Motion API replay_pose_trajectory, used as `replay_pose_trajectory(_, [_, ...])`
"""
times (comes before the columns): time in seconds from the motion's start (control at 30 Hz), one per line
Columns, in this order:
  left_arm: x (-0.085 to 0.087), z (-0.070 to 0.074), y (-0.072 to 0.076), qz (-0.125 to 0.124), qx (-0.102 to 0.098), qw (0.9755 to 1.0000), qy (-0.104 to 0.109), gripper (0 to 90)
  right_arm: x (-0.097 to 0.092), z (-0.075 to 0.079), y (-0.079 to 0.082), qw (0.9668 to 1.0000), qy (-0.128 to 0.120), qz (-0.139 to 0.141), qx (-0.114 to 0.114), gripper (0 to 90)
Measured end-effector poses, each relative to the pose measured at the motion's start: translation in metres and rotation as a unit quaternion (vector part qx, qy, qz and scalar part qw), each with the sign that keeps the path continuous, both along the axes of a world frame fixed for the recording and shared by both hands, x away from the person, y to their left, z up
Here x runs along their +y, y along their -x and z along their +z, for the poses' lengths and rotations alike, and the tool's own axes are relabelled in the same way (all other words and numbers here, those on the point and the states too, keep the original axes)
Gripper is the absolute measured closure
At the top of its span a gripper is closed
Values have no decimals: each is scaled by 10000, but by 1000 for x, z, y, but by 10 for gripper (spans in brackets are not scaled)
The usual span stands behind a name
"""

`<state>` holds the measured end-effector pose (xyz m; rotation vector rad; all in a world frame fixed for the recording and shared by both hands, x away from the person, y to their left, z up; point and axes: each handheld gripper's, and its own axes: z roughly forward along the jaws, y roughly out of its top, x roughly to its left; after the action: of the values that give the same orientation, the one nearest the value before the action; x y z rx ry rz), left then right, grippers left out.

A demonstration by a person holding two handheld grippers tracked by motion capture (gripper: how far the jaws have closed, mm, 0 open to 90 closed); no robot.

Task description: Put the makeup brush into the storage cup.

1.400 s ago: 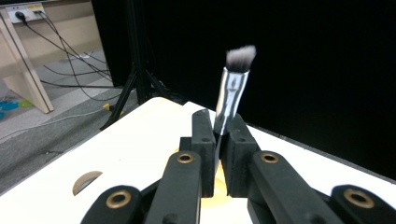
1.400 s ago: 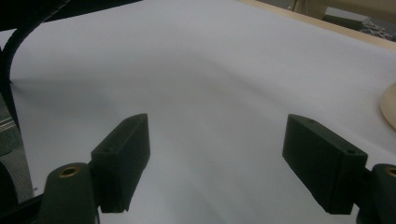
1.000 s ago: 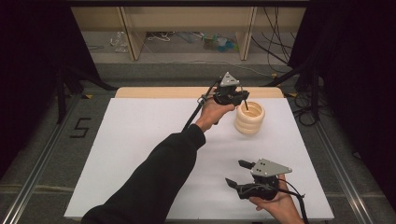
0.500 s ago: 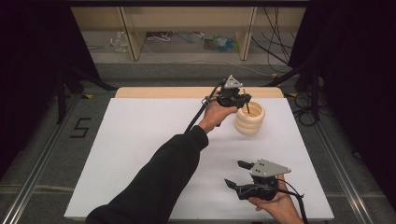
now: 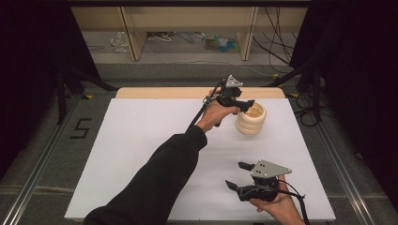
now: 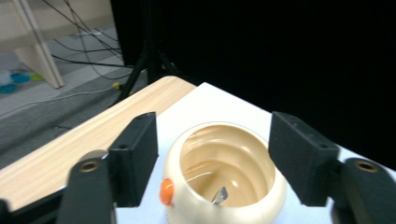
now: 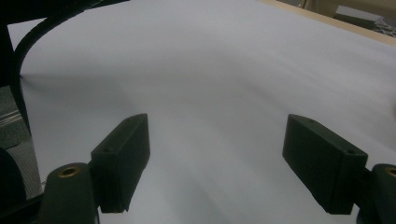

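Grippers — two, cream ribbed holder (image 5: 251, 119) — one

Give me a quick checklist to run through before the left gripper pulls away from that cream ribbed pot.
1. Left gripper jaws: they have just been opening and stand apart over the cream ribbed pot, pads clear of it: ok.
2. Pot upright on the white table cover: ok.
3. Something inside the pot: a small metallic piece lies near the bottom; what it is, cannot tell.
4. Orange spot on the pot's outer wall, whether attached or loose: cannot tell.
5. Right gripper open, near the front edge, apart from the pot: ok.
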<state>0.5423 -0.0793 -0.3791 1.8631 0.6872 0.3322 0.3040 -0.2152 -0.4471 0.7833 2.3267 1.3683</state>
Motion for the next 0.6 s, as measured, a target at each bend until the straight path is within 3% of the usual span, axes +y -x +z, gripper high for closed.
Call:
replay_pose_trajectory(0.17, [7,8,3,-11,-4,9999,-163,288,0,0,0,10000,16,32,18,242])
replay_pose_trajectory(0.23, [9,10,4,-28,28,9999,-145,313,0,0,0,10000,17,32,17,242])
replay_pose_trajectory(0.43, [17,17,8,16,48,9999,-155,271,-1,0,0,10000,-17,-16,14,241])
replay_pose_trajectory(0.6, [26,25,14,-29,-51,9997,-232,244,0,0,0,10000,-14,-14,4,241])
